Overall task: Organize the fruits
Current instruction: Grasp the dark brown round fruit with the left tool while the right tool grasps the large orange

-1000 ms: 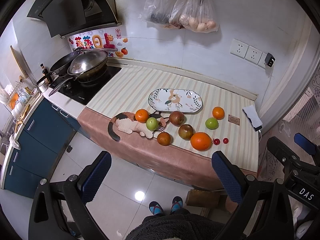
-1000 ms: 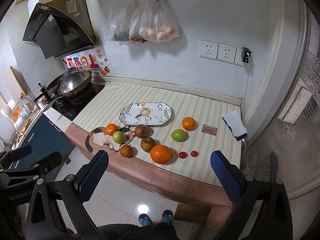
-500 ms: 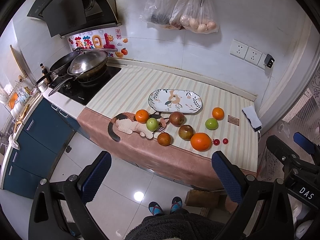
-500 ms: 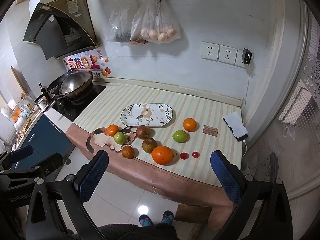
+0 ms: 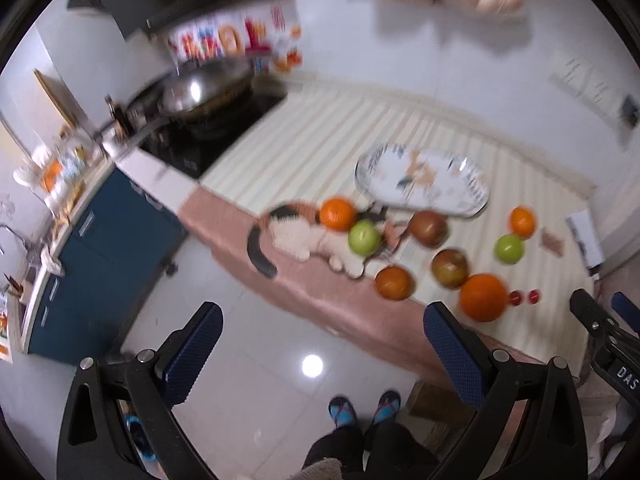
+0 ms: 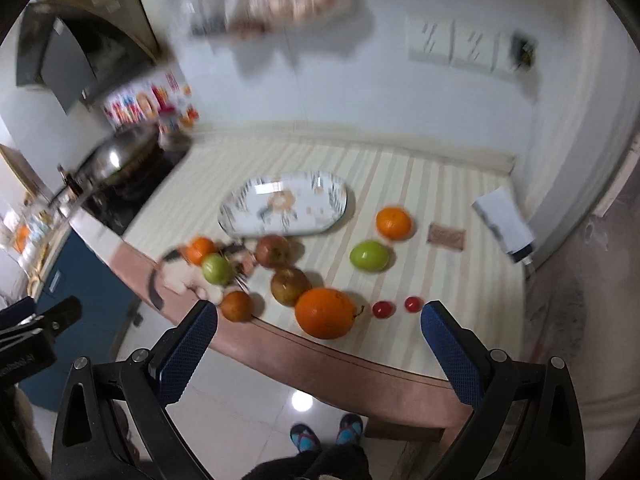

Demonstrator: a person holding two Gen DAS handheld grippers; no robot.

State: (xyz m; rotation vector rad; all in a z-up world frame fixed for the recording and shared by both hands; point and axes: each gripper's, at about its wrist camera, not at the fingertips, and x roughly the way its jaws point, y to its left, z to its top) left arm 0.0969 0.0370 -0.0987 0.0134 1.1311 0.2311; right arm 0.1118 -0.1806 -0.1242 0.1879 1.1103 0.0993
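Fruit lies loose on the striped counter in front of an empty oval patterned plate. A big orange sits nearest the counter's front edge, with two small red tomatoes to its right. Behind it are two reddish apples, a brown fruit, two green apples, and two small oranges. My right gripper is open and empty, just short of the big orange. My left gripper is open and empty over the floor, short of the counter.
A cat-shaped mat lies under the left fruit. A wok stands on the hob at the left, and blue cabinets run below. A white cloth and a small brown card lie at the right. The person's slippered feet are below.
Both grippers have moved forward and down toward the counter, so the fruit looks larger and the views are blurred. Nothing on the counter has moved.
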